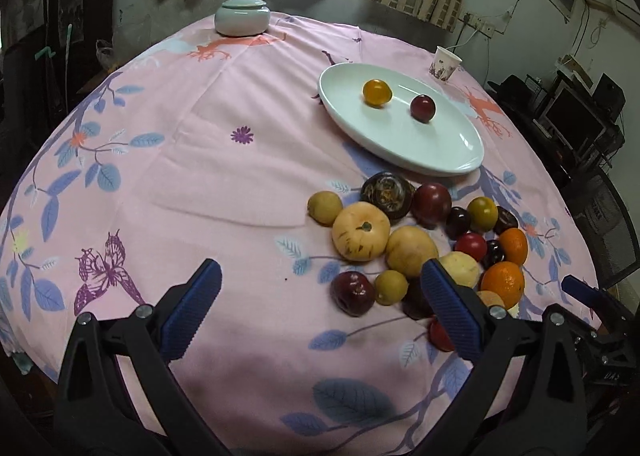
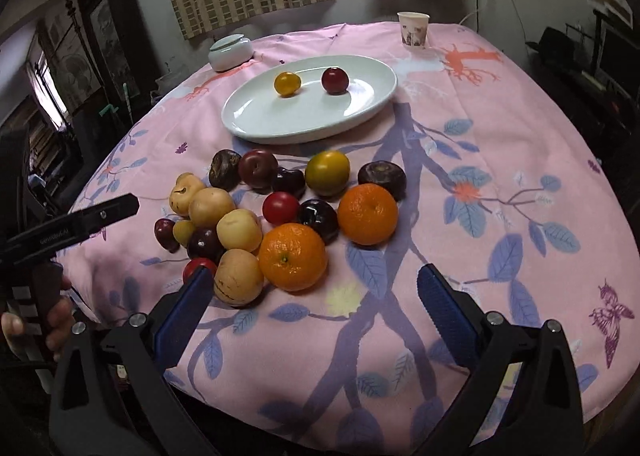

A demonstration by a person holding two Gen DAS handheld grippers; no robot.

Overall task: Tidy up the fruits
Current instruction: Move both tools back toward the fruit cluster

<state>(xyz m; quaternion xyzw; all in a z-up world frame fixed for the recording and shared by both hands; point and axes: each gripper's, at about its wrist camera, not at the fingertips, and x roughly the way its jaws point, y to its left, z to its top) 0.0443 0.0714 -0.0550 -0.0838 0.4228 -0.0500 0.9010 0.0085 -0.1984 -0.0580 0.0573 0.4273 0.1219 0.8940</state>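
Mostly loose fruits (image 2: 280, 216), two on plate (image 2: 256, 124)

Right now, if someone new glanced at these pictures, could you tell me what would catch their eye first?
Probably the heap of fruit on the pink floral tablecloth, with two bright oranges on its near right side. Behind it sits a white oval plate holding only a small yellow fruit and a dark red one. Both the left gripper and right gripper are open and empty at the table's near edge.
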